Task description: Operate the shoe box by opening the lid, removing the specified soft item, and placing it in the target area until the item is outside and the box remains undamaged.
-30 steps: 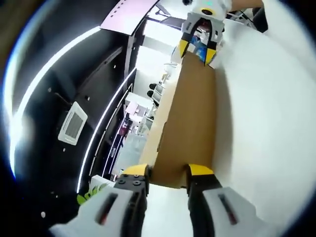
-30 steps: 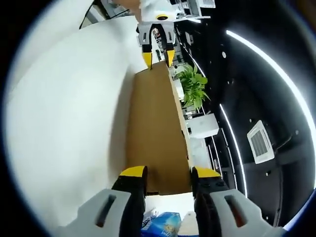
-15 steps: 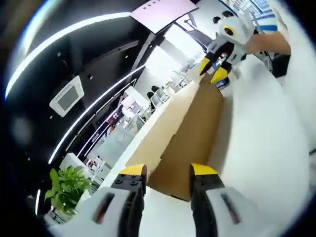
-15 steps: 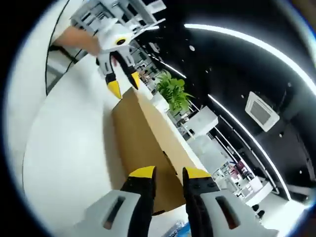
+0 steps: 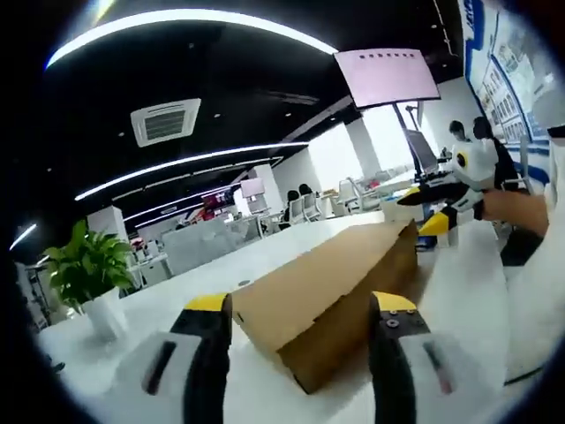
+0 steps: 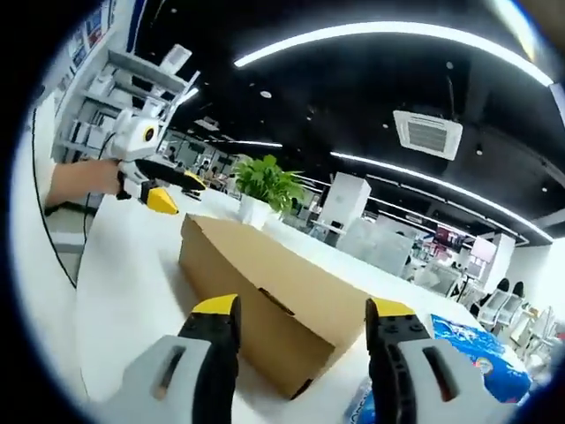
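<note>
Fingers of both grippers, left (image 5: 300, 309) and right (image 6: 303, 312), spread wide, released, one at each short end of the box (image 5: 331, 287), which lies lid closed on the white tabletop (image 5: 459, 291); I judge this stance brackets the box so it can be steadied or the lid lifted from both ends. Right gripper appears at the far end in the left gripper view, yellow tips just beside the corner. Blue packet (image 6: 477, 349) lies near the right fingers; potted plant (image 6: 265, 190) stands beyond.
</note>
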A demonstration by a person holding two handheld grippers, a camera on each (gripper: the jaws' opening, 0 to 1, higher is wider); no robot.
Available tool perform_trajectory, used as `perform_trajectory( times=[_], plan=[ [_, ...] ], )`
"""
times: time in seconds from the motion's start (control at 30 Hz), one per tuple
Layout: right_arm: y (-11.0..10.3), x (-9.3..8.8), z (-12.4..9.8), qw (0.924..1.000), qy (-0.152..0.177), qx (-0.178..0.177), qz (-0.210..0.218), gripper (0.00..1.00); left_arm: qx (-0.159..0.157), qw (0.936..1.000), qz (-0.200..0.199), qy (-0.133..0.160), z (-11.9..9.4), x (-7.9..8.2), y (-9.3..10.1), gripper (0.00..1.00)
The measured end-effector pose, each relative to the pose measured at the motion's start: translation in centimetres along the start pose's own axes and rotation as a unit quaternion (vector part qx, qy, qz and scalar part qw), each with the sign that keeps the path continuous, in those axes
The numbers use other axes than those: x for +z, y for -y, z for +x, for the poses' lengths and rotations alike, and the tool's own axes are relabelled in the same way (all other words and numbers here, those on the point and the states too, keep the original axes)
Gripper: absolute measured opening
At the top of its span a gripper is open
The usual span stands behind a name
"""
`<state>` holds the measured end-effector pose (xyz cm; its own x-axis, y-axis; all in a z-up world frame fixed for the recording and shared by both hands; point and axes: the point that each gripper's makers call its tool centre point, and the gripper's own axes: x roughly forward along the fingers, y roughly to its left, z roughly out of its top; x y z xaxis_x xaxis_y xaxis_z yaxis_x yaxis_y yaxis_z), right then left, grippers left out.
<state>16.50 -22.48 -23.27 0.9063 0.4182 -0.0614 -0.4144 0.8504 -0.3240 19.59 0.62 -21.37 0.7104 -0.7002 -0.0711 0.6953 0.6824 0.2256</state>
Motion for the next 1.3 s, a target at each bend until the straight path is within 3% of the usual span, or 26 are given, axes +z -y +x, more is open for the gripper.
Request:
perform_trajectory(
  times=[0.13, 0.27, 0.43, 0.5, 0.67, 0.87, 1.0, 1.1, 1.3],
  plan=[
    [-0.3, -0.3, 0.4, 0.9989, -0.008, 0.005, 0.046, 0.71, 0.008, 0.9990, -0.044, 0.003, 0.0, -0.2, -0.6, 0.80],
    [-0.5, -0.5, 0.6, 0.9976, -0.012, 0.009, 0.067, 0.71, -0.007, 0.9960, -0.088, 0.011, 0.1, -0.5, -0.2, 0.77],
    [-0.2, -1.0, 0.9, 0.9943, -0.019, 0.003, 0.105, 0.81, 0.015, 0.9963, -0.085, -0.002, 0.4, -1.7, -0.7, 0.77],
    [-0.7, -1.1, 1.0, 0.9927, -0.020, 0.018, 0.118, 0.79, 0.015, 0.9964, -0.083, -0.006, 0.6, -2.3, -0.6, 0.78],
    [-1.1, -1.7, 1.5, 0.9950, -0.034, 0.010, 0.093, 0.79, 0.009, 0.9942, -0.107, -0.003, 0.9, -3.2, -0.5, 0.79],
    [-0.8, -2.6, 2.8, 0.9947, -0.037, 0.018, 0.094, 0.72, 0.007, 0.9957, -0.091, -0.013, 1.5, -3.9, 0.2, 0.79],
    [-0.6, -2.8, 3.3, 0.9953, -0.043, 0.021, 0.084, 0.71, 0.004, 0.9949, -0.099, -0.016, 1.6, -4.2, 0.4, 0.73],
    [-0.4, -3.0, 3.3, 0.9953, -0.043, 0.025, 0.084, 0.71, 0.026, 0.9969, -0.073, -0.013, 1.5, -4.3, -0.3, 0.67],
    [-0.6, -2.9, 3.3, 0.9945, -0.039, 0.037, 0.090, 0.71, 0.003, 0.9951, -0.098, -0.013, 1.6, -4.3, 0.3, 0.65]
  ],
)
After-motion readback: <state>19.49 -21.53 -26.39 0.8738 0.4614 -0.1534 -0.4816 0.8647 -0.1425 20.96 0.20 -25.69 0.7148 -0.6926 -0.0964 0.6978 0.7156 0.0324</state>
